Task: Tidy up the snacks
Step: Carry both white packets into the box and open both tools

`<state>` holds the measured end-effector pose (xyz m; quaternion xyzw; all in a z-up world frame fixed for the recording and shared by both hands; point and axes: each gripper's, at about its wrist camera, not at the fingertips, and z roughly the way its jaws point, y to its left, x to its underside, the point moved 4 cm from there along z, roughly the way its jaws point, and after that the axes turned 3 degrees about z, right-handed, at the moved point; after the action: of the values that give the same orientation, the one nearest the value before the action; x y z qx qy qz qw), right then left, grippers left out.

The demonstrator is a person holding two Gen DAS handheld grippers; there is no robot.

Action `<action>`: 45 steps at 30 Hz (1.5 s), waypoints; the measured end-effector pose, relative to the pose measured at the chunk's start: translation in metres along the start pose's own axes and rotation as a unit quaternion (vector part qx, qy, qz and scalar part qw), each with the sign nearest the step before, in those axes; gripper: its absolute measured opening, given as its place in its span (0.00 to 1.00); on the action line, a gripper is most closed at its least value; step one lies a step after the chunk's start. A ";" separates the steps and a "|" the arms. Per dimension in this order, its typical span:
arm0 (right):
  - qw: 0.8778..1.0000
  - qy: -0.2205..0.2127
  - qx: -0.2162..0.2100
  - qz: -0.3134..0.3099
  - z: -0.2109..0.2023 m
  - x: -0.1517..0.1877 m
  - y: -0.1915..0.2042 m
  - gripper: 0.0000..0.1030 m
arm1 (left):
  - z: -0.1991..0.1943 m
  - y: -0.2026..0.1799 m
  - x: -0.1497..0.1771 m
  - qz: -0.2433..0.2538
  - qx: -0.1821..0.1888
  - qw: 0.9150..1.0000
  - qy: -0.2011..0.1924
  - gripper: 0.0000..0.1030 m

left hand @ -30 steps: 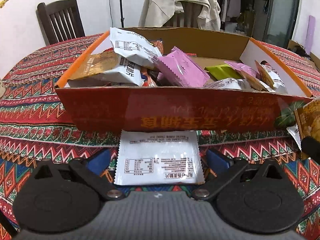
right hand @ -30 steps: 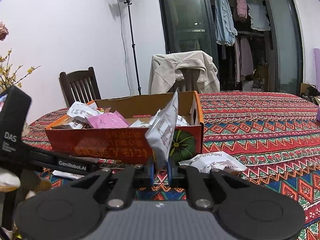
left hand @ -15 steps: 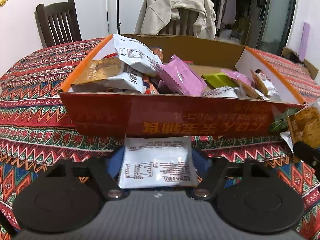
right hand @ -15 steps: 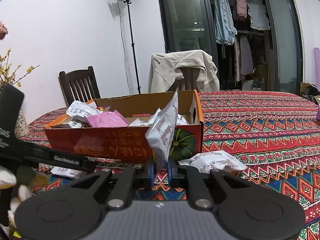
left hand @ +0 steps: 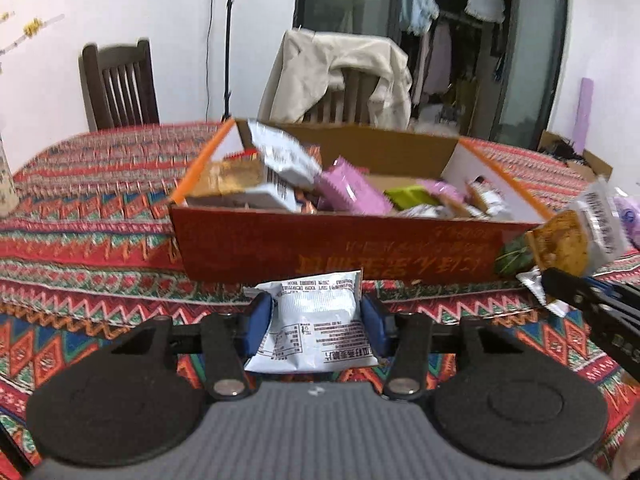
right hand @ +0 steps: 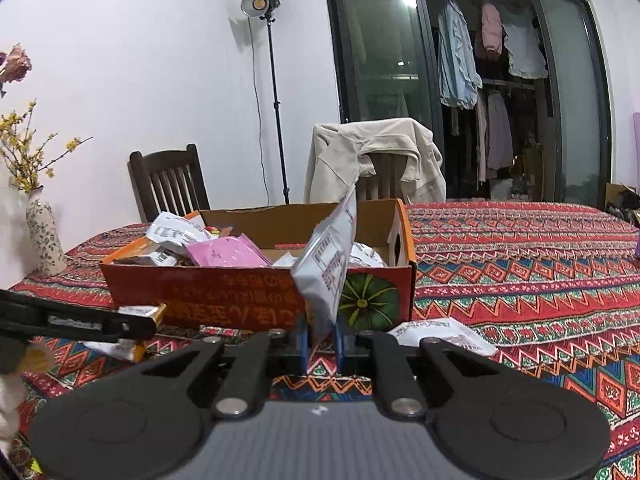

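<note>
Snack packets are clamped in both grippers: left gripper (left hand: pixel 316 318) just closed on one, right gripper (right hand: pixel 322 338) pinching another.

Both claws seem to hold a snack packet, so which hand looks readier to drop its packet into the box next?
Probably the right claw: it already holds its grey packet upright at rim height of the box. The left claw has just been closing on the white packet, low at the box's base.
</note>
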<state>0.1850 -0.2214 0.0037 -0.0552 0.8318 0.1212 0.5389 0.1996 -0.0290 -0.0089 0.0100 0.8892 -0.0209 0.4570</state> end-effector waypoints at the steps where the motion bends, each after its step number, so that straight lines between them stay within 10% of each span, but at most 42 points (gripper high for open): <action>1: 1.000 -0.002 -0.001 -0.002 -0.001 -0.001 0.001 0.12 | -0.005 0.000 0.000 0.001 0.002 1.000 -0.006 0.49; 18: 0.997 -0.056 0.003 -0.054 -0.011 -0.064 0.030 0.12 | -0.041 -0.005 -0.067 0.002 0.013 0.995 -0.102 0.50; 34: 0.997 -0.035 0.036 -0.052 0.087 -0.100 0.023 0.12 | 0.043 -0.012 -0.125 -0.011 -0.036 0.992 -0.118 0.51; 40: 0.998 -0.005 0.043 -0.053 0.117 -0.085 0.012 0.14 | 0.076 0.003 -0.113 -0.018 -0.051 0.993 -0.106 0.75; 45: 0.998 0.007 0.033 -0.045 0.118 -0.081 0.006 0.99 | 0.067 0.010 -0.112 -0.036 -0.045 0.989 -0.134 1.00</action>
<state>0.3211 -0.1876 0.0325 -0.0752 0.8356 0.0690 0.5397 0.3198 -0.0225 0.0428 -0.0453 0.8197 0.0012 0.5710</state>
